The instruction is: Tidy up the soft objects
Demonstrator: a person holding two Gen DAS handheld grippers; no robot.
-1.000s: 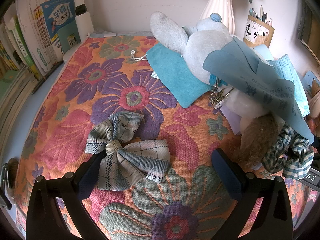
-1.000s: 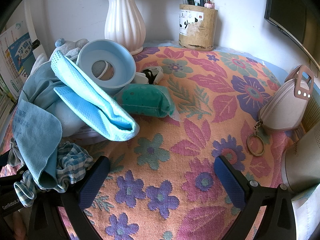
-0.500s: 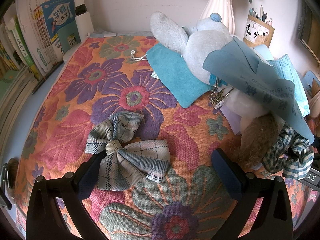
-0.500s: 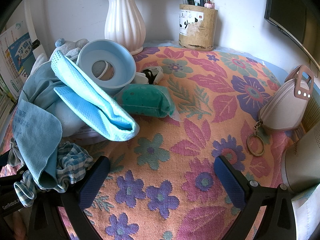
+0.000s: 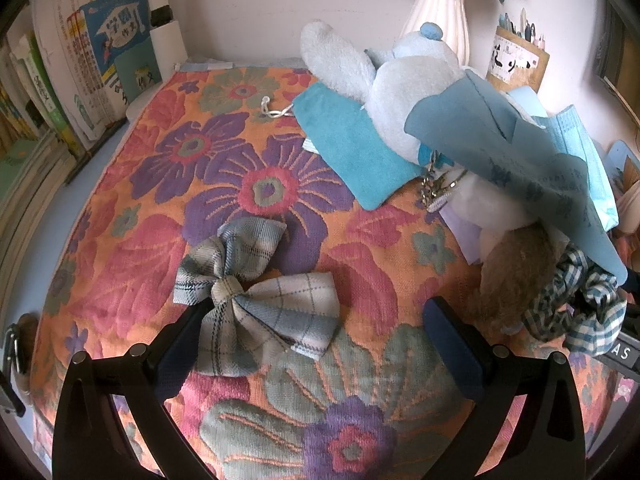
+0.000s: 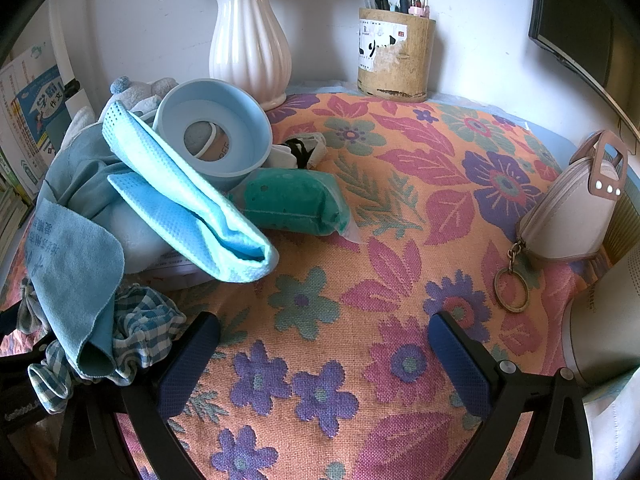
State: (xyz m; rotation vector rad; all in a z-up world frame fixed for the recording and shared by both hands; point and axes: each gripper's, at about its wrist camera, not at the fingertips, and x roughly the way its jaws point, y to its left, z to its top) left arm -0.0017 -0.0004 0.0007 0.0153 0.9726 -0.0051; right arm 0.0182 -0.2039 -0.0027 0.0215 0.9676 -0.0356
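Plaid grey-blue fabric bow (image 5: 256, 300) is seen in the left wrist view, unmoved over the last second, lying on the floral bench cloth (image 5: 132, 248) by the left hand-held gripper (image 5: 320, 344), held wide. No grasp is judged begun.

Right wrist view: nothing has shifted; right hand-held gripper (image 6: 324, 356) is spread wide over bare cloth, the folded light-blue mesh towel (image 6: 192, 200) lying ahead-left.

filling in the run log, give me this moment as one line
task: organize soft objects | left tongs: open, over plaid bow, not gripping | right tongs: open, empty, above floral cloth | soft pile: blue towel unsorted
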